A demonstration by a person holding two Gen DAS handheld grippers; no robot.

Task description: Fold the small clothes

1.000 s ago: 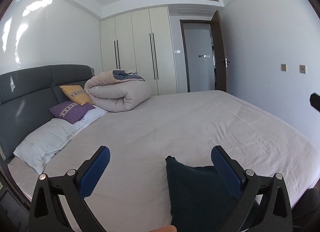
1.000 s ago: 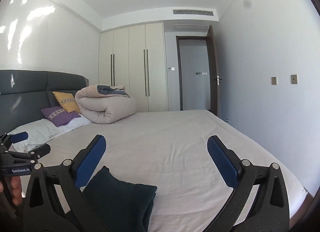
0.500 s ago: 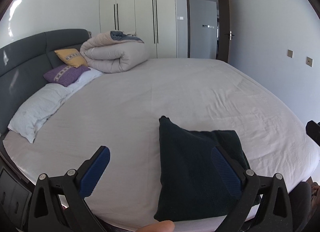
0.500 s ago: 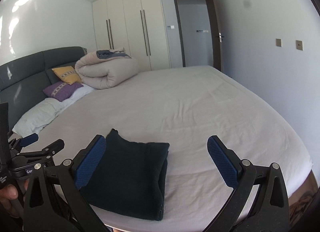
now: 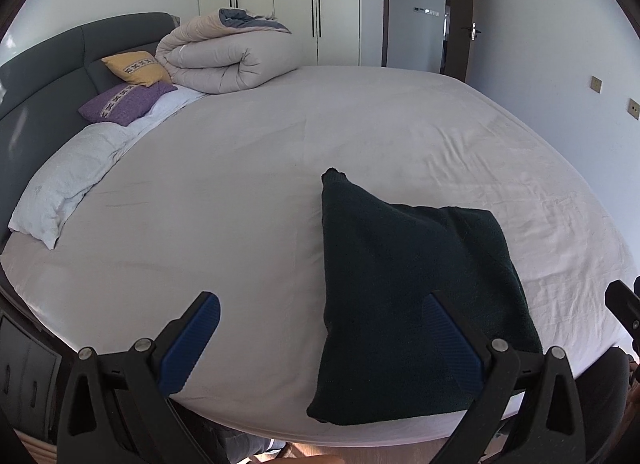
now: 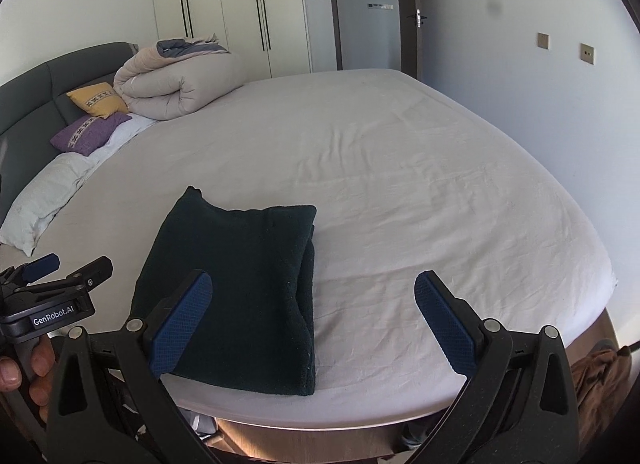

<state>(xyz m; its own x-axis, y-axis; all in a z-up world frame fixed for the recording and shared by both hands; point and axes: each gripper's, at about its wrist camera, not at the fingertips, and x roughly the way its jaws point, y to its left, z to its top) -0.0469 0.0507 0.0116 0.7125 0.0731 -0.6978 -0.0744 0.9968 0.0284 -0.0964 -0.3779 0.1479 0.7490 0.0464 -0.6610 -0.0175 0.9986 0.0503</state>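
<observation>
A dark green garment [image 6: 236, 288] is seen lying on the bed [image 6: 400, 183], close to the near edge of the mattress and towards its near left part, already folded into a thick rectangle of several layers. It is judged to be soft, light and limp, with a fleecy surface that should not slip between the pads; nothing fragile is in it, but the layers can slide over each other and open if only the top one is lifted. A hold is best taken at an edge or a corner where all layers meet, for example at the stacked edge on its right side, or at the far left corner, which stands up in a small point. The left gripper [image 5: 316, 344] is held released, its jaws wide apart above the near edge of the bed, and nothing is between them. The right gripper [image 6: 312, 316] is also spread wide and empty, with its left pad over the near part of the garment, though contact cannot be confirmed. In the right wrist view the layered right edge of the fold is shown clearly, and also the left gripper with a hand on its handle at the left border. In the left wrist view the garment [image 5: 416, 304] is shown more from its left side.
</observation>
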